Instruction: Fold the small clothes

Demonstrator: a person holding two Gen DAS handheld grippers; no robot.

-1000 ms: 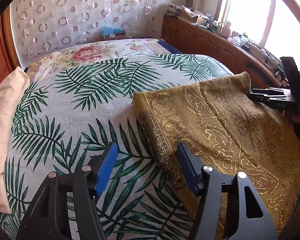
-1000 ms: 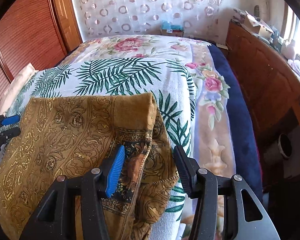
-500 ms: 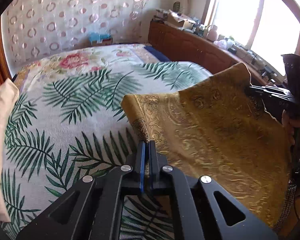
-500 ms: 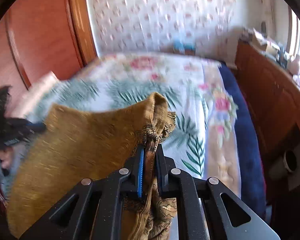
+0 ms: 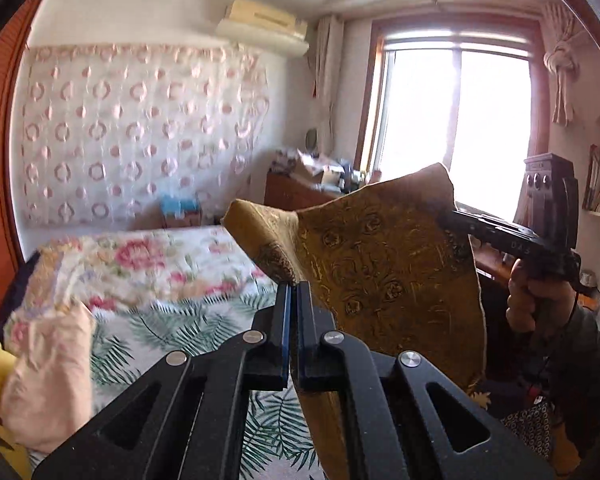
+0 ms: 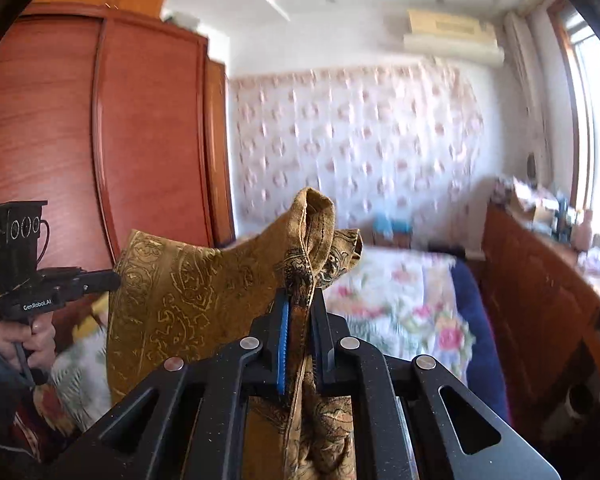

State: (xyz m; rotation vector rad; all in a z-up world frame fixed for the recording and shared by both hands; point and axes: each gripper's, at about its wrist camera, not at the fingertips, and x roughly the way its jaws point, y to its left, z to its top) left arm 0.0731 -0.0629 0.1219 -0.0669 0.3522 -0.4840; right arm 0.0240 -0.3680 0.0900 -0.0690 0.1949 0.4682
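A golden-brown patterned cloth (image 5: 384, 264) hangs in the air between my two grippers, lifted off the bed. My left gripper (image 5: 294, 292) is shut on one top corner of the cloth. My right gripper (image 6: 300, 300) is shut on the opposite corner, where the cloth (image 6: 188, 296) bunches up above the jaws. The right gripper also shows in the left wrist view (image 5: 452, 220), pinching the cloth's far edge. The left gripper shows in the right wrist view (image 6: 112, 280) at the cloth's left edge. The cloth's lower part hangs below both views.
The bed (image 5: 172, 272) with a floral and palm-leaf cover lies below. A peach pillow (image 5: 48, 364) lies at its left. A wooden wardrobe (image 6: 100, 140) stands left, a wooden cabinet (image 6: 548, 292) with clutter along the window side right.
Both grippers closed on the cloth's corners and lifted it up off the bed. The views tilted up from the bedspread to the room.
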